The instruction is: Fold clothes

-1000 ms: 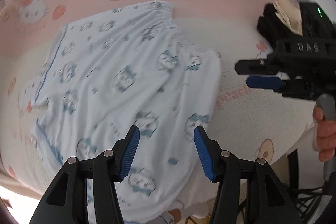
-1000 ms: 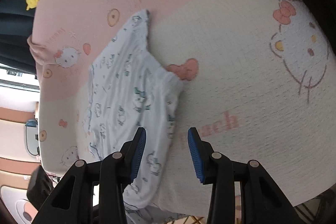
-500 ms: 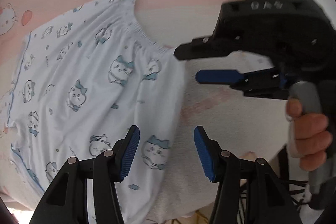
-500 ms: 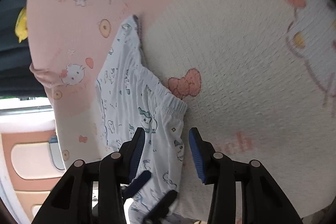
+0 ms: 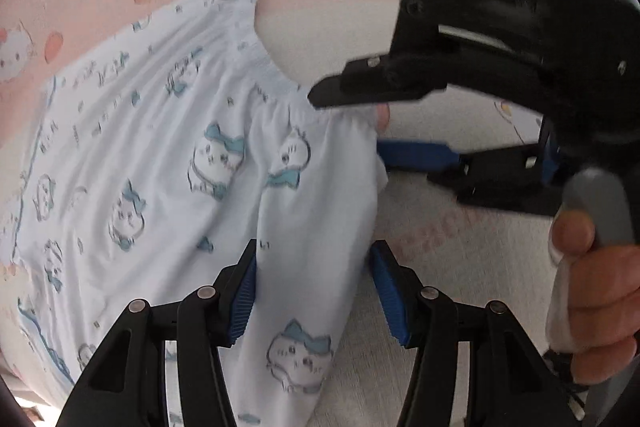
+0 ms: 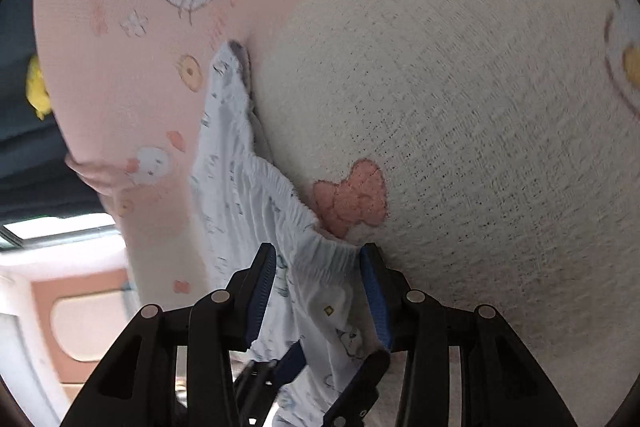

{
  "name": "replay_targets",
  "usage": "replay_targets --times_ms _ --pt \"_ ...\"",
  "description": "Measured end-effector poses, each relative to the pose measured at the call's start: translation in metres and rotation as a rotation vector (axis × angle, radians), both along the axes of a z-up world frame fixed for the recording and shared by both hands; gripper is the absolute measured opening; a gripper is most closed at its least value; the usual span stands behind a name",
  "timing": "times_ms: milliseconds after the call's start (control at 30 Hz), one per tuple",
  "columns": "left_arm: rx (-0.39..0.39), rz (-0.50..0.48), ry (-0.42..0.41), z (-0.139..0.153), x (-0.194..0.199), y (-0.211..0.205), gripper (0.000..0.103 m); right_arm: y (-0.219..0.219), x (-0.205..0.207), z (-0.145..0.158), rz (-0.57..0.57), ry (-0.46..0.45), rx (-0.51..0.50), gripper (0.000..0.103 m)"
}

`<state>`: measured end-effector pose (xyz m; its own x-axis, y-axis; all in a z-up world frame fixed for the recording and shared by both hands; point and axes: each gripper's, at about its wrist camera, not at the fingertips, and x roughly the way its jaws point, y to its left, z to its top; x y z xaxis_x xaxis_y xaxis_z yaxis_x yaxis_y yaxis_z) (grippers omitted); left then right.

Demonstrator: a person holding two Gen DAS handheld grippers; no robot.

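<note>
A pair of white shorts point(image 5: 160, 163) printed with blue-bowed cartoon faces lies flat on a pink and cream Hello Kitty blanket point(image 5: 460, 259). My left gripper point(image 5: 312, 287) is open, its jaws straddling the near right edge of the shorts. My right gripper point(image 6: 318, 287) is open, its jaws on either side of the gathered elastic waistband point(image 6: 320, 247) at its near corner. In the left wrist view the right gripper point(image 5: 348, 123) comes in from the right at that waistband corner. The shorts point(image 6: 228, 163) run away to the left in the right wrist view.
The blanket point(image 6: 460, 107) spreads wide to the right of the shorts. A person's hand point(image 5: 592, 291) holds the right gripper's grey handle. The blanket's left edge drops off toward a dark area with a yellow object point(image 6: 38, 91).
Both grippers have moved in on the shorts. The right gripper came down to the waistband corner; the left gripper moved forward over the right edge. Both stay open.
</note>
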<state>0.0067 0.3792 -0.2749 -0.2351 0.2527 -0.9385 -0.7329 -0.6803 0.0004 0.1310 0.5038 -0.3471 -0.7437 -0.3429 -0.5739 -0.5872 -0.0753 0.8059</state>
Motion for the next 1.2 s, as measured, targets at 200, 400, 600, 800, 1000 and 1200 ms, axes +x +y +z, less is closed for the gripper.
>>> replay_targets --times_ms 200,400,600,800,1000,1200 --pt "0.051 0.042 0.032 0.001 0.002 -0.005 0.051 -0.002 0.007 -0.008 -0.006 0.005 0.026 0.013" --pt "0.087 -0.005 0.024 0.007 0.018 -0.012 0.031 -0.019 0.002 0.017 0.103 -0.055 0.249 0.007" --pt "0.111 -0.006 0.006 0.015 0.023 -0.019 0.009 -0.022 0.005 0.050 0.121 -0.034 0.386 0.007" --pt "0.222 0.005 -0.099 0.035 0.021 -0.029 0.009 -0.008 0.029 0.058 0.094 -0.029 0.358 0.007" --pt "0.188 -0.059 -0.081 0.031 0.032 -0.025 0.009 -0.003 0.045 0.058 0.079 -0.069 0.367 0.007" --pt "0.179 -0.053 -0.121 0.016 0.039 -0.026 0.009 -0.005 0.058 0.048 0.072 -0.131 0.387 0.007"
